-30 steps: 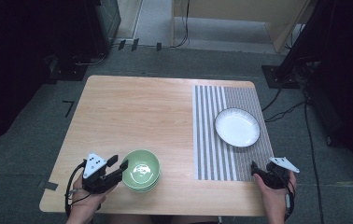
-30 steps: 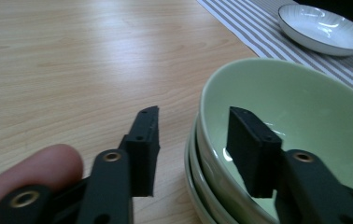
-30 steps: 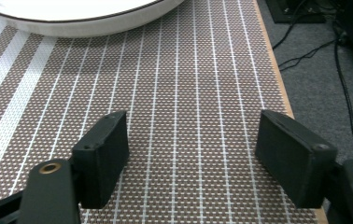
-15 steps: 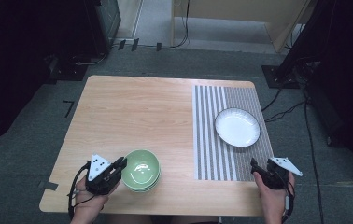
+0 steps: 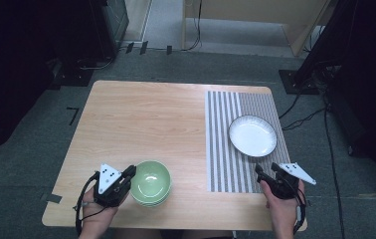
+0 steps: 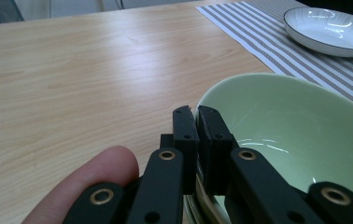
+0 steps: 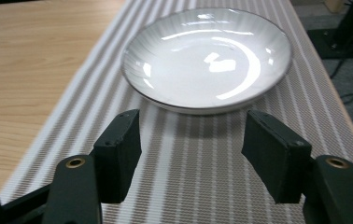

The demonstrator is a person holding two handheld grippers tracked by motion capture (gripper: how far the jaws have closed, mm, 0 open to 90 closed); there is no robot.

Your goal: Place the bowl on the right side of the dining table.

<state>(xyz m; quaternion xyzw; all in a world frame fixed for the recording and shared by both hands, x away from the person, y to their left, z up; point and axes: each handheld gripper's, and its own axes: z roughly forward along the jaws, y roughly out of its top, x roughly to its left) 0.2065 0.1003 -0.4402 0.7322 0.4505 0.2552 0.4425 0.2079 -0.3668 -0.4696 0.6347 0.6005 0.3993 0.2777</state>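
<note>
From above, the person's left gripper [image 5: 128, 173] is sitting at the near left of the wooden table [image 5: 146, 119], its jaws closed onto the near rim of the green bowl [image 5: 150, 181]; the bowl is resting on the bare wood just left of the striped placemat [image 5: 233, 144], and it may be the top one of a stack, though I cannot be sure. The right gripper [image 5: 265, 174] is hovering over the near edge of the mat, just short of the white plate [image 5: 252, 135], which is lying on the mat well apart from the bowl.

In the left gripper view the two black pads are pinched together on the bowl's [image 6: 286, 135] rim, one inside and one outside; a fingertip [image 6: 95, 172] is showing beside the linkage. The jaws have just been closing, with the rim between them (a thin edge, so a slip is the risk); lifting should, I think, be straight up and level, with no tilt toward the plate [image 6: 331, 29].

In the right gripper view the jaws are standing apart with nothing between them, having just been narrowing a little; the plate [image 7: 207, 58] is lying ahead on the stripes [image 7: 188, 177], untouched; that hand would do best waiting clear.
</note>
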